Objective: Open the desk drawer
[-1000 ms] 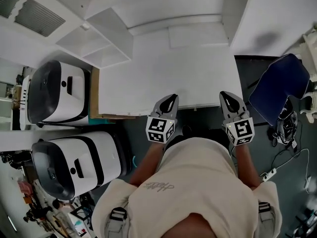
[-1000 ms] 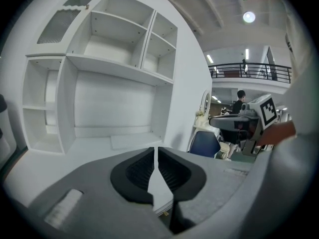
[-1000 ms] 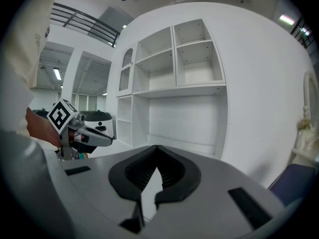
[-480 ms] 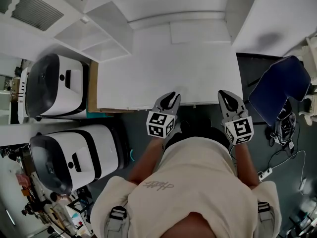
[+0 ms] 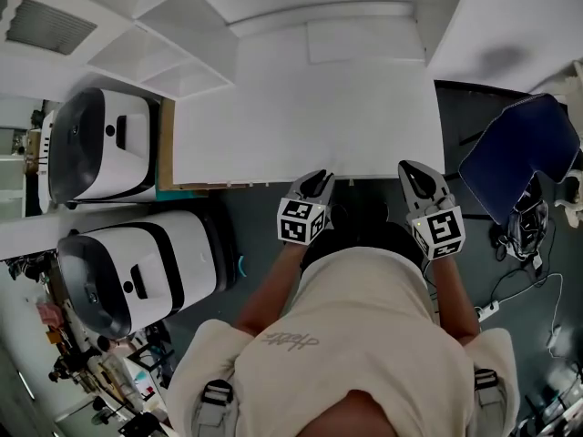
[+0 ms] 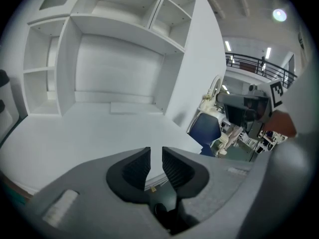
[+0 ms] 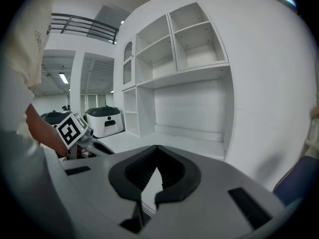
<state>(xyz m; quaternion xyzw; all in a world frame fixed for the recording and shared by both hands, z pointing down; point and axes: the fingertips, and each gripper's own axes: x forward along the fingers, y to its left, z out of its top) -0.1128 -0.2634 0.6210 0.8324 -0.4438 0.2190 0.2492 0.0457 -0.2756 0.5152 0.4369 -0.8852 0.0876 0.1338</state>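
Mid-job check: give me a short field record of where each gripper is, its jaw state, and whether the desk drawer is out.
left gripper: at the desk's front edge, jaws slightly apart, nothing between them
right gripper: at the same edge, further right, jaw tips together, holding nothing
desk: white, directly in front of the person
drawer: none seen pulled out; its front does not show from above
shelves: white, at the desk's back and left
chair: blue, right of the desk
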